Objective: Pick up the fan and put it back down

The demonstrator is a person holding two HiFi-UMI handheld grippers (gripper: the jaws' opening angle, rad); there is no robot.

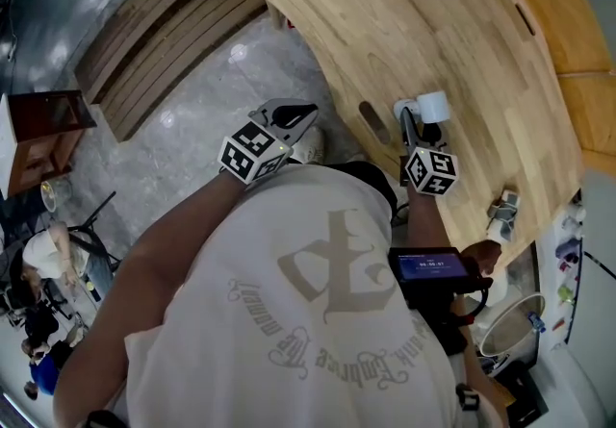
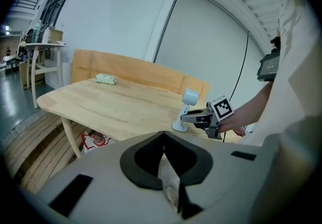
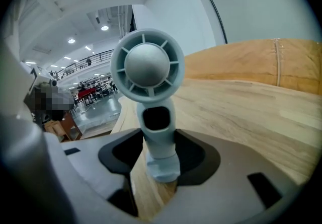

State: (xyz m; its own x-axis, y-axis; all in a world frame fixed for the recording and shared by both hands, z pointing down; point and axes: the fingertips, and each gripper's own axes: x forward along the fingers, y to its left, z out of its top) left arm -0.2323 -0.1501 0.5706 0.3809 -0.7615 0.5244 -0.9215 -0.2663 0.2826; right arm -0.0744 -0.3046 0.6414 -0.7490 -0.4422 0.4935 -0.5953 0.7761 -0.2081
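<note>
Lettering on the shirt (image 1: 289, 320) is ornate and unreadable; the screen's (image 1: 430, 265) digits are too small. The fan (image 3: 147, 67) stands upright near the table's (image 1: 404, 12) near edge, bare wood beyond. The right gripper's (image 3: 161, 152) jaws are closing either side of its stem, hiding its base. The left gripper (image 2: 163, 142), jaws together and empty, hangs off the edge.

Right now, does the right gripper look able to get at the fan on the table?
Probably yes. The fan stands upright on the table with its stem already between the jaws of the right gripper. The jaws are closing on it, and nothing else sits between them.
</note>
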